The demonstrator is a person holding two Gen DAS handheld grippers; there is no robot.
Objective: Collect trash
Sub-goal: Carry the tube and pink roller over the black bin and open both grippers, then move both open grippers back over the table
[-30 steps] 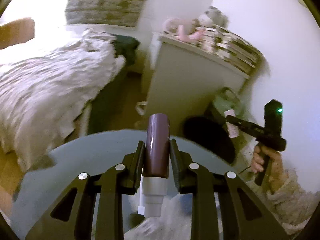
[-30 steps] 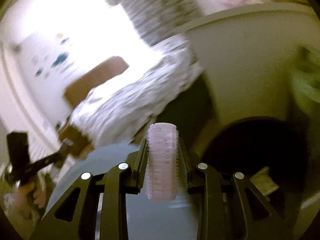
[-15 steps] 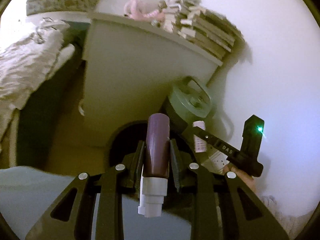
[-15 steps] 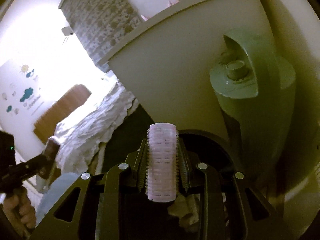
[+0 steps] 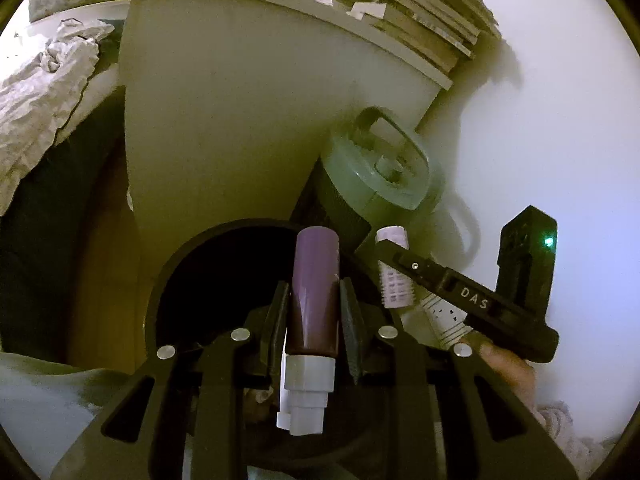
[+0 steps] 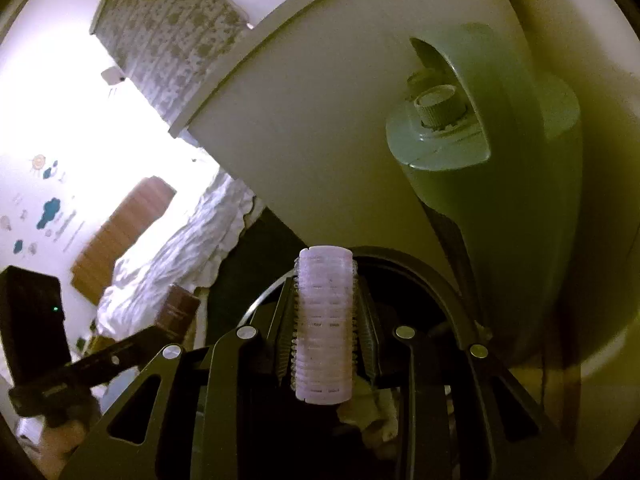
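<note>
My left gripper [image 5: 313, 294] is shut on a purple bottle [image 5: 316, 256] with a white cap, cap end toward the camera. It hangs over the mouth of a round black bin [image 5: 176, 264]. Just to its right, my right gripper [image 5: 396, 258] holds a pale pink hair roller [image 5: 394, 280] at the bin's far rim. In the right wrist view the right gripper [image 6: 325, 304] is shut on the roller [image 6: 325, 320] above the bin [image 6: 420, 272]. Crumpled paper [image 6: 368, 404] lies inside. The bottle [image 6: 180, 310] shows at lower left.
A pale dresser [image 5: 240, 120] stands right behind the bin, with stacked books [image 5: 420, 20] on top. A green appliance [image 5: 376, 176] sits between bin and white wall, above a white power strip [image 5: 444, 316]. An unmade bed [image 5: 40, 92] lies to the left.
Both grippers have swung away from the bed and table and come down over the black bin. Each keeps its grip on its item.
</note>
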